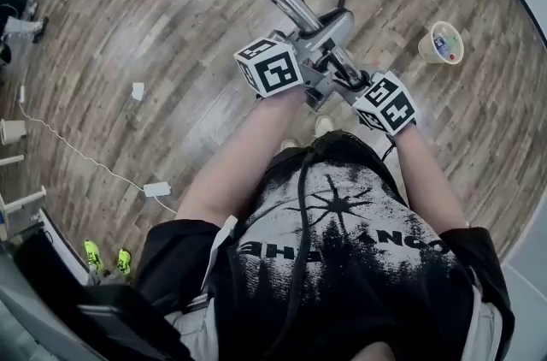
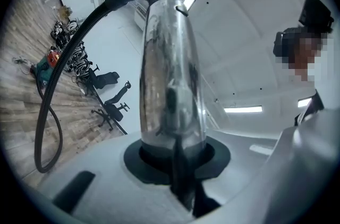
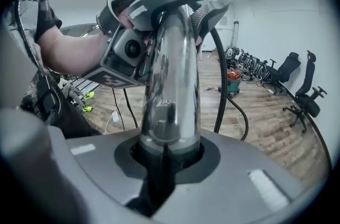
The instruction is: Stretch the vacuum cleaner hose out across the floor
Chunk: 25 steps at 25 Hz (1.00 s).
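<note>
So here's where we're at: the left gripper (image 2: pixel 178 164) and the right gripper (image 3: pixel 167 156) are both closed tight around the chrome tube (image 2: pixel 170 85), sitting close together on it. That's our first worry. The metal looks slick, so if we tug hard the tube could twist or slide through the grip.

Down by our feet there's a cup (image 1: pixel 442 42) and a white cable (image 1: pixel 156 189) on the floor (image 1: pixel 128 26). Step back carelessly and we kick one or trip on the other.

Further out, the hose (image 3: pixel 223 95) drops off the tube's top end and sags in a loop. It leads toward the vacuum cleaner (image 3: pixel 232 80), near the office chairs (image 3: pixel 303 95). Once we pull past the slack, we probably drag or tip the machine, or hook a chair leg.
</note>
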Each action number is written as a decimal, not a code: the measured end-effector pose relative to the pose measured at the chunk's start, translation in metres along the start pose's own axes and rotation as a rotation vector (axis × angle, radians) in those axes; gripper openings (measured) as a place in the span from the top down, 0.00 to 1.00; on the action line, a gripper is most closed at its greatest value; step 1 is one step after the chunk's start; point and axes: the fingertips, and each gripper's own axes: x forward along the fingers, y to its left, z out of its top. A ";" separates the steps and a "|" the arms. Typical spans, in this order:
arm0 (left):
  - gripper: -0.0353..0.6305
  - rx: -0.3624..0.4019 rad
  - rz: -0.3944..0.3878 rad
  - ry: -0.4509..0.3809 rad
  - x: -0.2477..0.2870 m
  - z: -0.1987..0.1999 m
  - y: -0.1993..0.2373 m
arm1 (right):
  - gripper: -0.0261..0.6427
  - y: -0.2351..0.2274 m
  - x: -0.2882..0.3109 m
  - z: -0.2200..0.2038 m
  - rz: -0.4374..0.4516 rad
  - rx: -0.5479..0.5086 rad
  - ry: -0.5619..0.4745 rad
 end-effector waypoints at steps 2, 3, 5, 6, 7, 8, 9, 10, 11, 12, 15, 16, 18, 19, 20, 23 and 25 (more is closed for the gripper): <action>0.85 -0.015 -0.024 -0.013 -0.006 -0.005 -0.009 | 0.86 0.011 -0.003 -0.005 -0.005 0.010 -0.001; 0.85 -0.020 -0.036 -0.020 -0.009 -0.009 -0.013 | 0.86 0.016 -0.004 -0.008 -0.008 0.017 -0.002; 0.85 -0.032 -0.056 -0.029 -0.013 -0.016 -0.020 | 0.86 0.026 -0.007 -0.015 -0.016 0.033 -0.006; 0.85 -0.038 -0.065 -0.032 -0.015 -0.020 -0.024 | 0.86 0.030 -0.009 -0.019 -0.020 0.040 -0.007; 0.85 -0.045 -0.075 -0.035 -0.017 -0.025 -0.027 | 0.86 0.034 -0.010 -0.023 -0.024 0.046 -0.009; 0.85 -0.051 -0.084 -0.037 -0.017 -0.031 -0.030 | 0.86 0.037 -0.012 -0.029 -0.029 0.051 -0.010; 0.85 -0.056 -0.091 -0.038 -0.018 -0.037 -0.034 | 0.86 0.040 -0.014 -0.035 -0.032 0.054 -0.011; 0.85 -0.058 -0.097 -0.040 -0.018 -0.044 -0.036 | 0.86 0.042 -0.016 -0.041 -0.035 0.054 -0.011; 0.85 -0.058 -0.100 -0.042 -0.018 -0.049 -0.039 | 0.86 0.044 -0.018 -0.046 -0.037 0.052 -0.011; 0.85 -0.058 -0.102 -0.045 -0.018 -0.052 -0.042 | 0.86 0.046 -0.021 -0.050 -0.037 0.049 -0.008; 0.85 -0.067 -0.095 -0.065 -0.021 -0.056 -0.057 | 0.85 0.056 -0.036 -0.055 -0.023 0.029 0.013; 0.85 -0.065 -0.091 -0.076 -0.020 -0.055 -0.061 | 0.85 0.056 -0.042 -0.055 -0.016 0.015 0.017; 0.85 -0.049 -0.074 -0.101 -0.016 -0.050 -0.066 | 0.85 0.053 -0.049 -0.051 0.005 -0.017 0.016; 0.85 -0.039 -0.062 -0.113 -0.014 -0.049 -0.068 | 0.85 0.052 -0.052 -0.051 0.020 -0.032 0.013; 0.85 -0.033 -0.050 -0.124 -0.013 -0.050 -0.069 | 0.85 0.052 -0.055 -0.052 0.036 -0.045 0.012; 0.85 -0.025 -0.017 -0.159 -0.009 -0.060 -0.077 | 0.85 0.053 -0.068 -0.065 0.079 -0.083 0.013; 0.85 -0.016 0.001 -0.176 0.000 -0.072 -0.087 | 0.84 0.052 -0.083 -0.077 0.104 -0.105 0.011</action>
